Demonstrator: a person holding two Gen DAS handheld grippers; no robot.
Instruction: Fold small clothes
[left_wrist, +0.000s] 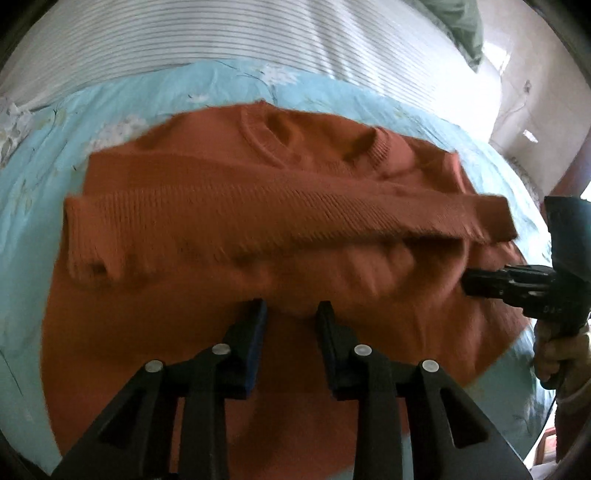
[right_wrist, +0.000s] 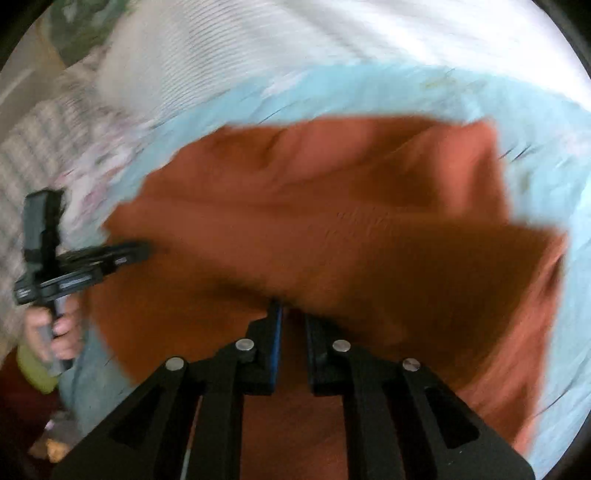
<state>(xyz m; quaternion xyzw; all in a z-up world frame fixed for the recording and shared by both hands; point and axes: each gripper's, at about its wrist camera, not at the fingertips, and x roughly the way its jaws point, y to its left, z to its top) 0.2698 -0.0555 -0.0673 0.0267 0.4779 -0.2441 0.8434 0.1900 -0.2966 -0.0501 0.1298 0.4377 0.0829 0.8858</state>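
A rust-orange knit sweater (left_wrist: 229, 206) lies on a light blue floral sheet (left_wrist: 48, 147), collar at the far side, one sleeve folded across its chest. My left gripper (left_wrist: 291, 310) hovers over the sweater's lower half, jaws apart, nothing between them. My right gripper (right_wrist: 293, 314) is over the sweater (right_wrist: 332, 221) too, jaws narrowly apart; that view is blurred and a fold of fabric sits at the tips. The right gripper also shows in the left wrist view (left_wrist: 469, 284) at the sweater's right edge. The left gripper shows in the right wrist view (right_wrist: 140, 251) at the sweater's left edge.
A white striped cover (left_wrist: 184, 37) lies beyond the blue sheet. A green pillow (left_wrist: 461, 26) sits at the far right corner. A wall and dark wooden furniture (left_wrist: 576, 162) stand to the right.
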